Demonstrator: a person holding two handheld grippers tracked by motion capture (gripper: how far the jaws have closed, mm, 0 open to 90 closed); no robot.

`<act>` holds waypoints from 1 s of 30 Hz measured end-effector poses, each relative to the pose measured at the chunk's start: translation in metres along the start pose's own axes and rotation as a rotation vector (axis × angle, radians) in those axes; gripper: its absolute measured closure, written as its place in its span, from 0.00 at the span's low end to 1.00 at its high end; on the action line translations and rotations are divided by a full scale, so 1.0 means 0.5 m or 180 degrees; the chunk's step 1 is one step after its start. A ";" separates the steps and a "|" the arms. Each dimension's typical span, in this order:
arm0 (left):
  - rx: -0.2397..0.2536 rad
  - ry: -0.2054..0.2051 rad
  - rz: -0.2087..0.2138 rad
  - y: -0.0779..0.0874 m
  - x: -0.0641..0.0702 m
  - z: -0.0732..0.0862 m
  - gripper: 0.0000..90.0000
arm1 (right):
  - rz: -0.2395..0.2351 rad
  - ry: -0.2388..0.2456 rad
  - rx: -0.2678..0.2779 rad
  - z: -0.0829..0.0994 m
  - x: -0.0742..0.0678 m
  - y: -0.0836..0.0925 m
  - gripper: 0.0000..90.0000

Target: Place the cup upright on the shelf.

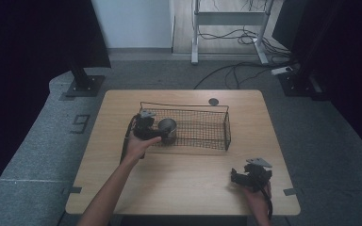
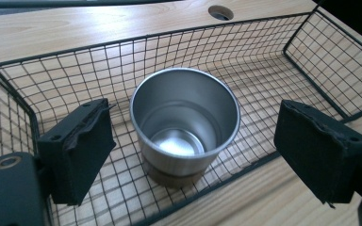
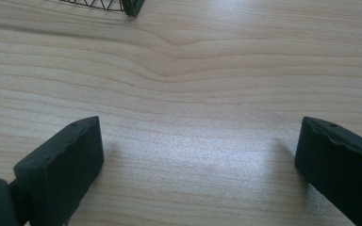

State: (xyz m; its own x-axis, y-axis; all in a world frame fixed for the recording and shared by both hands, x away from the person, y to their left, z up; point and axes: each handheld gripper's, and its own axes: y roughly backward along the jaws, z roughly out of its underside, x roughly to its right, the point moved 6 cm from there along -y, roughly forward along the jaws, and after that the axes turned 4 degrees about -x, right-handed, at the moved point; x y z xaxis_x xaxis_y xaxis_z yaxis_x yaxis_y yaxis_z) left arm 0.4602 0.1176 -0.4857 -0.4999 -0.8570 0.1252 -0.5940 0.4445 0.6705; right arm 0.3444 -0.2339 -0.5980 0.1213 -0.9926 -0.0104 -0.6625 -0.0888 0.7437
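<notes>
Your left gripper [image 2: 188, 155] is spread wide and holds nothing; the steel cup [image 2: 185, 122] stands upright between its jaws, untouched, at the left end of the wire basket [image 2: 311, 52]. Your right gripper [image 3: 198, 165], also wide and empty, hovers over bare table [image 3: 179, 70], well apart.

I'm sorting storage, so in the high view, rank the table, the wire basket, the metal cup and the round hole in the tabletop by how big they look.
Largest to smallest:
1. table
2. wire basket
3. metal cup
4. round hole
</notes>
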 end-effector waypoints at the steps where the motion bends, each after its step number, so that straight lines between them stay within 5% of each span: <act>1: 0.0015 -0.0036 -0.0010 0.009 0.002 0.010 0.14 | 0.0000 0.0001 0.0000 0.000 0.000 0.000 0.02; 9: 0.0086 -0.0110 0.0016 0.040 0.012 0.046 0.15 | 0.0001 -0.0006 -0.0006 0.000 0.000 0.000 0.02; 16: 0.0073 -0.0164 0.0133 0.071 0.026 0.112 0.15 | 0.0000 -0.0004 -0.0007 0.000 0.000 0.000 0.02; 30: -0.0108 -0.0114 0.0096 0.073 0.038 0.237 0.16 | 0.0001 -0.0005 -0.0004 0.000 0.000 0.000 0.02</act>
State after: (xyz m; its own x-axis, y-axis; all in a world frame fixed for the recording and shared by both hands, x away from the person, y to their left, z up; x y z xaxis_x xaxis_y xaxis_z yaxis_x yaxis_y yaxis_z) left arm 0.3546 0.1486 -0.5458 -0.5399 -0.8331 0.1198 -0.5569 0.4603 0.6914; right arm 0.3444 -0.2338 -0.5979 0.1200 -0.9927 -0.0113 -0.6616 -0.0884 0.7446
